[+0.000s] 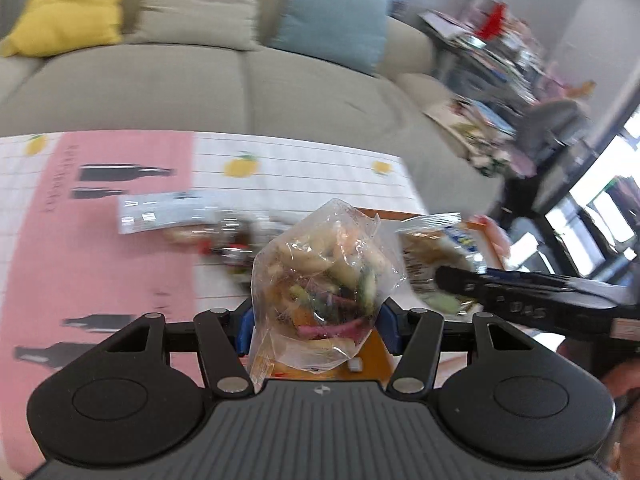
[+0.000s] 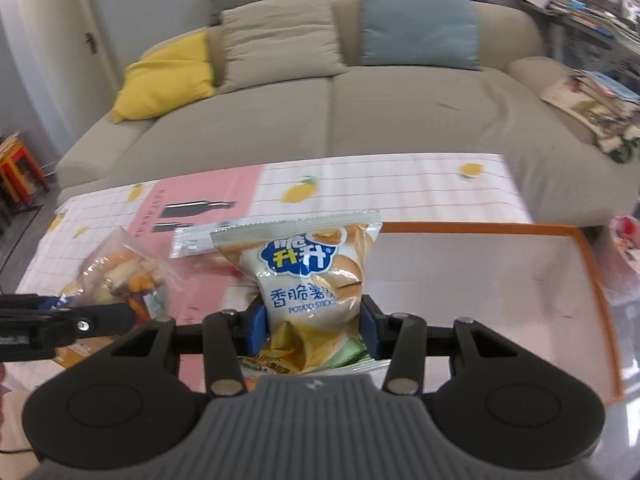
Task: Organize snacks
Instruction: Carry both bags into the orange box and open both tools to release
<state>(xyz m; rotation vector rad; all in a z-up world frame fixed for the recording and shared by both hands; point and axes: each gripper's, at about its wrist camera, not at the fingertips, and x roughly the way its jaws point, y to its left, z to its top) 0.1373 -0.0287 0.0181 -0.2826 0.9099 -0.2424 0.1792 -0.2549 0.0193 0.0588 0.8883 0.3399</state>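
Note:
My left gripper (image 1: pixel 316 326) is shut on a clear bag of mixed dried vegetable chips (image 1: pixel 324 276) and holds it above the table. The same bag shows at the left of the right wrist view (image 2: pixel 120 276). My right gripper (image 2: pixel 314 330) is shut on a yellow and white potato sticks bag (image 2: pixel 312 280), held upright above the near left edge of a white tray with an orange rim (image 2: pixel 500 280). That bag also shows at the right of the left wrist view (image 1: pixel 440 256). A silver-edged snack packet (image 2: pixel 188 240) lies on the tablecloth behind it.
The table has a pink and white lemon-print cloth (image 2: pixel 400 188). A beige sofa (image 2: pixel 340 112) with yellow, beige and blue cushions stands behind it. Shelves of magazines (image 2: pixel 592 8) stand at the right. More snack packets (image 1: pixel 168 212) lie on the cloth.

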